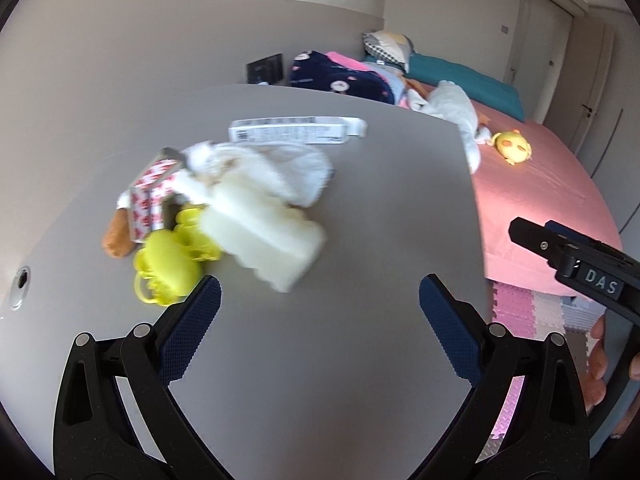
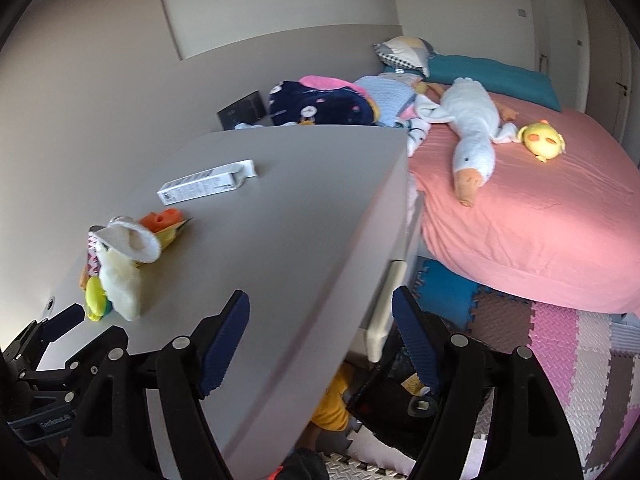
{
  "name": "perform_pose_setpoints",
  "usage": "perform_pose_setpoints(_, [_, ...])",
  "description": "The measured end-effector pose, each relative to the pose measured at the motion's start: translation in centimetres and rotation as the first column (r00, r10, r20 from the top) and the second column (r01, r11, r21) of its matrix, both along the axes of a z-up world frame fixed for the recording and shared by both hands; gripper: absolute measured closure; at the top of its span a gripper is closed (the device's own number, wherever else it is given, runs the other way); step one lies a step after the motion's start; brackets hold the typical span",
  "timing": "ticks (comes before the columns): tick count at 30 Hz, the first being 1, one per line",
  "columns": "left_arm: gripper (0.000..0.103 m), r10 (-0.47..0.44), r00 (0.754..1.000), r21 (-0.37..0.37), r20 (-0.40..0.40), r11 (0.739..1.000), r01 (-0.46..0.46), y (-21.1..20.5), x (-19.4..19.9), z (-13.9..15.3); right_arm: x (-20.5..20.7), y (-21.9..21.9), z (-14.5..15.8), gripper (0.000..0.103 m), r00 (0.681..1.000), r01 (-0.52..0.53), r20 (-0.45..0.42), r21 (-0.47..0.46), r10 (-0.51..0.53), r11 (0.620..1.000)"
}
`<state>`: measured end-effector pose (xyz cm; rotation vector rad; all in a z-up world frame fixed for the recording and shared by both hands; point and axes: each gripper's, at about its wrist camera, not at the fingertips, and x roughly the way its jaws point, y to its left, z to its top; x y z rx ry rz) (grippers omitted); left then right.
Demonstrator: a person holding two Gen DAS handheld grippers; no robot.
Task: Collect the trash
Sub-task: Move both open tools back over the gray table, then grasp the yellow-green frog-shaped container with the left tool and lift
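Blurred pile (image 1: 224, 208) hiding red-patterned carton (image 1: 150, 196)

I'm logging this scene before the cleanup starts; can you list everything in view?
White carton: 1, white, far side of the table.
Toy pile: 1 heap, white, yellow, orange and red-patterned, table's left side.
Table: 1, grey, beside the bed.
Goose plush: 1, white, on the bed.
Yellow plush: 1, yellow, on the bed.
Bed: 1, pink sheet.
Foam mats: several, pink, blue, brown, floor.
Left gripper: open over the table.
Right gripper: open at the table's edge.
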<state>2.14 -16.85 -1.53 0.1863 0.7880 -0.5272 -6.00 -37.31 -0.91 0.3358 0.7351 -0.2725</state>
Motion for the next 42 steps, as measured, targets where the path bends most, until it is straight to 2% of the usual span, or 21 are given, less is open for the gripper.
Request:
perform_pose_setpoints(5, [0.007,0.06,0.998,-0.007,-0.011,0.998,-0.061,2.6,1.7,-0.3,1.8,2.4,0.1,0.029,0.998,-0.058,-0.001,-0.012,0.058,0.998])
perform_pose_setpoints(14, [0.02,0.106,0.994,0.03,-0.037,0.994,-0.105,5.2,5.3,-1.6,3.7,4.5,0.1,0.029,0.994,-0.105,-0.005,-0.018,0.105,0.994])
perform_pose_setpoints(20, [0.021,0.099,0.994,0.065,-0.037,0.993,-0.097,5.6,6.9,-2.4,4.6,5.4,0.2,0.029,0.992,-0.129,-0.004,-0.019,0.129,0.991])
perform_pose_setpoints(29, [0.023,0.077,0.997,0.054,-0.032,0.996,-0.075,6.1,7.8,-2.2,5.3,7.0,0.5,0.029,0.985,-0.173,-0.002,-0.032,0.173,0.984])
perform_pose_setpoints(33, [0.023,0.057,0.998,0.096,-0.035,0.994,-0.054,6.0,8.6,-2.5,5.4,7.1,0.5,0.029,0.984,-0.176,-0.003,-0.031,0.176,0.984])
perform_pose_setpoints(34, [0.024,0.054,0.998,0.106,-0.036,0.993,-0.05,5.8,8.9,-2.7,5.5,7.2,0.5,0.029,0.984,-0.178,-0.003,-0.029,0.178,0.984])
perform_pose_setpoints(36, [0.044,0.036,0.997,0.11,-0.073,0.994,-0.028,5.8,9.3,-3.3,5.6,7.4,0.5,0.029,0.984,-0.18,-0.004,-0.029,0.18,0.983])
perform_pose_setpoints(39, [0.045,0.037,0.996,0.085,-0.078,0.996,-0.03,6.2,9.4,-3.2,5.7,7.9,0.6,0.029,0.982,-0.188,-0.004,-0.028,0.188,0.982])
perform_pose_setpoints(42, [0.045,0.043,0.998,0.08,-0.05,0.996,-0.039,6.7,8.9,-2.8,6.0,8.7,0.7,0.029,0.979,-0.205,-0.003,-0.03,0.205,0.978])
